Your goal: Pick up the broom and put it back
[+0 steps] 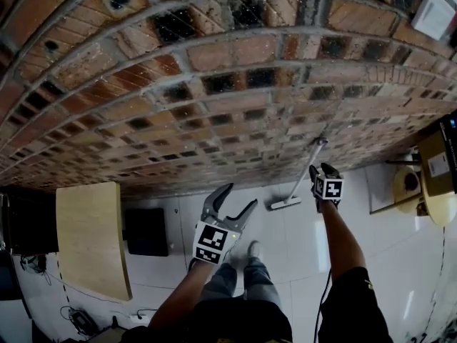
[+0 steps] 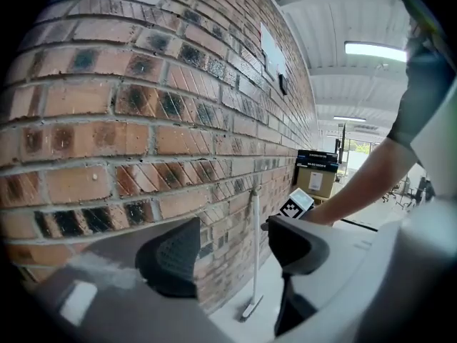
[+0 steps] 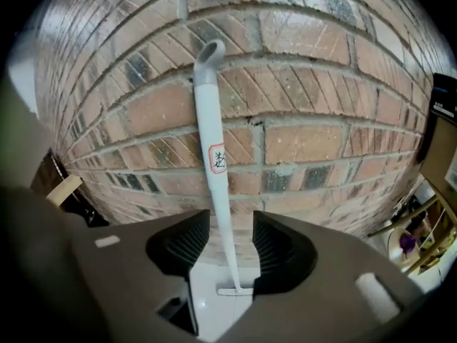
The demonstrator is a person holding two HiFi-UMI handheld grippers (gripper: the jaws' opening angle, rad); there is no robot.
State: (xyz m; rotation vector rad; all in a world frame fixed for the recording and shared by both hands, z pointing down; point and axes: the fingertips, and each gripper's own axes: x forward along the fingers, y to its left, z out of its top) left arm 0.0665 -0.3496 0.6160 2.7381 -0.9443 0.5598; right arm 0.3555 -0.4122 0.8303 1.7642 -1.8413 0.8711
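Brick wall (image 3: 321, 141), tile floor (image 1: 285, 249) | broom (image 3: 214, 156) leans on wall, untouched between your right hand-held gripper's (image 3: 230, 245) parted jaws | left hand-held gripper (image 1: 241, 196) open, empty | withdraw straight back; don't nudge handle.

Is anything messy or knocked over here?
Nothing stands out. The broom leans against the brick wall, with its head resting on the white floor. Nothing looks spilled or broken.
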